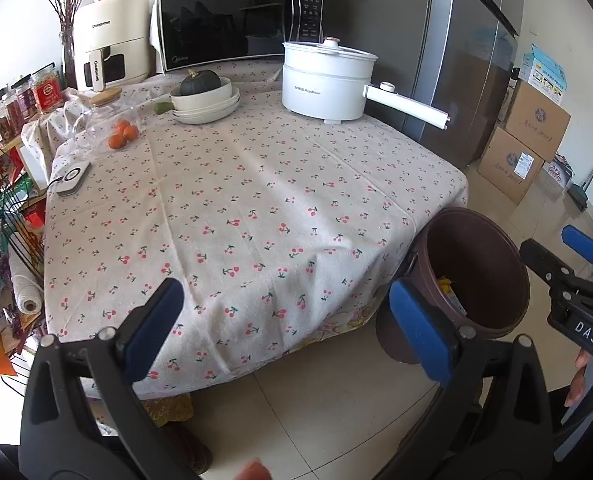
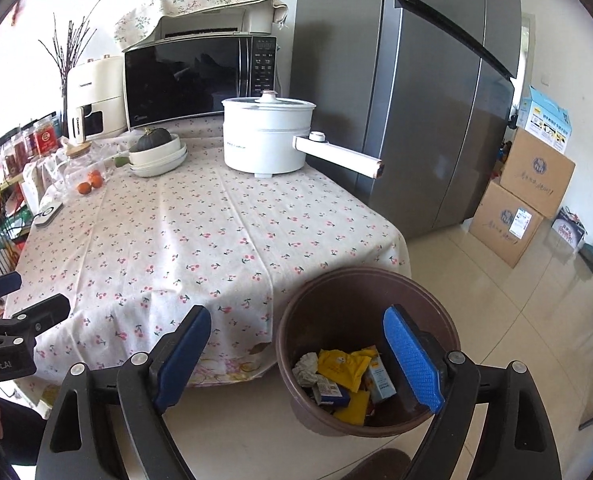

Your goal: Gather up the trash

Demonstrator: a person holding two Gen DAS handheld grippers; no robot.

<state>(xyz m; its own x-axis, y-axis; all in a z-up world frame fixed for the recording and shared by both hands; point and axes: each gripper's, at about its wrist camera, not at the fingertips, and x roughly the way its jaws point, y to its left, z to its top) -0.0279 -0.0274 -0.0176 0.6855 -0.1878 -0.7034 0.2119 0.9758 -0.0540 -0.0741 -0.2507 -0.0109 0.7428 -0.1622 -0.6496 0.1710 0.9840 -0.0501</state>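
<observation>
Brown plastic is what I look down into: the bin [image 2: 366, 352] stands on the tiled floor [image 2: 496, 312] just beside the corner of the bench [image 2: 200, 240], and the trash [image 2: 346, 376] lies in its bottom, yellow wrappers, a crumpled white wad and small cartons heaped together. My right hand-held gripper [image 2: 296, 364] hangs above the bin's near rim with its blue pads spread wide and nothing between them. My left hand-held gripper [image 1: 284, 332] is likewise wide open and empty, over the bench's near edge, its right pad overlapping the bin's rim in that view. The cherry-print cloth [image 1: 256, 208] covers the bench and is bare across its middle. At the far side stand a white electric pot [image 1: 328, 80] with a long handle, stacked bowls [image 1: 206, 104] holding a dark squash, a glass jar [image 1: 104, 120] with oranges beside it, a microwave [image 1: 236, 20] and a cream air fryer [image 1: 110, 46]. A grey fridge [image 2: 416, 100] rises beyond the bench, with cardboard boxes [image 2: 524, 200] against the wall.
</observation>
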